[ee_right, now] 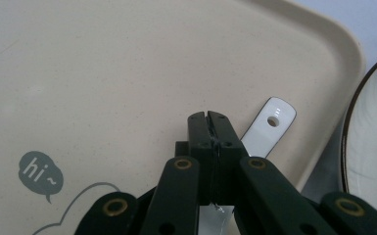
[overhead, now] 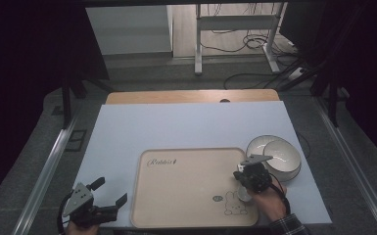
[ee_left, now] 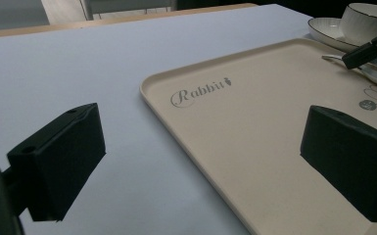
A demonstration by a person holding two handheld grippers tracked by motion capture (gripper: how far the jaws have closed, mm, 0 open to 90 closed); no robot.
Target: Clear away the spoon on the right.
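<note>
Pale lilac-white worktop (overhead: 186,125) under dim light, a strip of bare wood at its far edge; beyond it grey floor, loose cables and the metal legs of a stand (overhead: 235,36), dark walls to either side.

At the near left corner of the worktop, held in a hand, the left claw (overhead: 108,192) — jaws spread wide, nothing between them, gripping nothing. Seen along its own jaws in the left gripper view (ee_left: 200,161): one jaw over the bare worktop, the other over the tray's near corner.

Centre, lying flat: a beige tray (overhead: 176,196) with raised rim, "Rabbit" printed at its far left corner, a rabbit drawing and a small "hi~" bubble (ee_right: 40,175) near the right front.

Over the tray's right side, the right claw (overhead: 245,182) in a hand, cuff of a plaid sleeve showing. Jaws pressed together on a white spoon (ee_right: 267,129) — handle with a hole at its end poking out past the tips, low above the tray near its right rim.

Just right of the tray, on the worktop: a white bowl (overhead: 282,154) standing on a dark-rimmed plate (overhead: 255,144).
</note>
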